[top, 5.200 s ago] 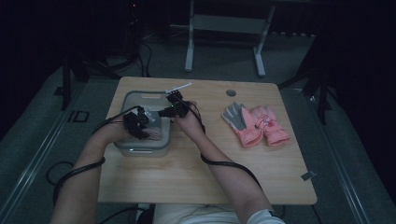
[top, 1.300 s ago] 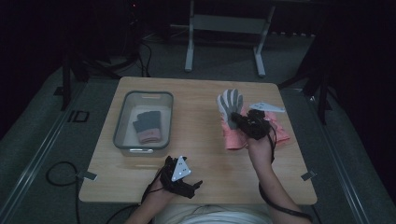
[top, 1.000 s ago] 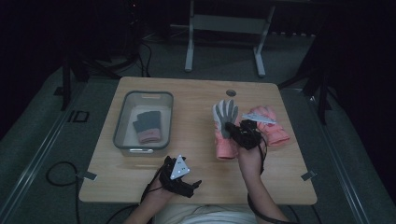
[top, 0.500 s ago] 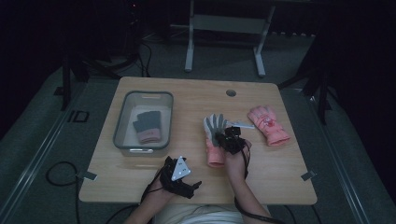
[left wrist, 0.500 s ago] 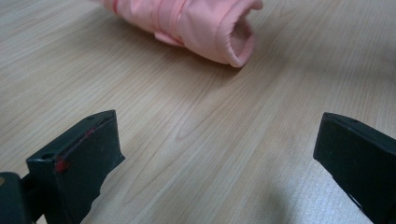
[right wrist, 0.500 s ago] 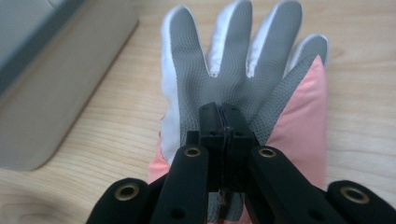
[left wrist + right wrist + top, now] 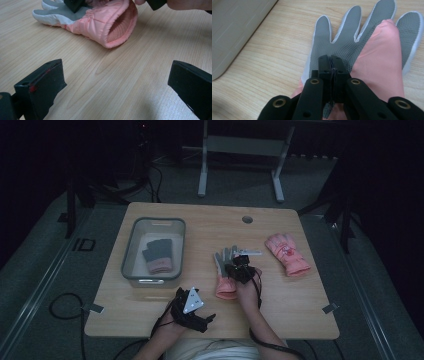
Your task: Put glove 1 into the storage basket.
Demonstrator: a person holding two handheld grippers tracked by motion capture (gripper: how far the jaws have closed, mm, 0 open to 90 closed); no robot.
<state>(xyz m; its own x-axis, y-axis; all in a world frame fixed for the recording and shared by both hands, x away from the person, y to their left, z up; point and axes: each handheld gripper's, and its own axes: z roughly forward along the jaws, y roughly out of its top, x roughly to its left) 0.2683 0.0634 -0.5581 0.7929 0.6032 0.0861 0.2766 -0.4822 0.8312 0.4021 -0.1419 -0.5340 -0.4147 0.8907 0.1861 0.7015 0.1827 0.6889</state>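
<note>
The wooden table (image 7: 300, 320) carries a grey bin (image 7: 131, 270) at its left side, and inside it lies a dark glove with a pink cuff (image 7: 158, 255). Over toward the right edge rests a second pink glove (image 7: 287, 254), back up, well apart from the action. A small round hole (image 7: 247, 219) sits in the tabletop near the far edge. Between the held glove and the bin there's open wood, nothing lying in the way.

Now to the middle — the pink glove with the grey palm (image 7: 225, 272) lies on the table near its centre, grey fingers pointing away from the person, cuff toward them. The right gripper (image 7: 242, 268) is down on it, forearm reaching in from the near edge; in the right gripper view its jaws are pressed tight together on a pinch of the grey palm fabric (image 7: 342, 47), with a pink fold draped beside them.

The left gripper (image 7: 192, 310) rests low at the near edge of the table, its grey three-cornered plate on top. In the left gripper view its jaws stand wide apart with bare wood between them, and the glove's open cuff (image 7: 117, 27) faces the camera just ahead.

The count — three gloves in all: one in the bin, two on the table. One bin. Two grippers.
</note>
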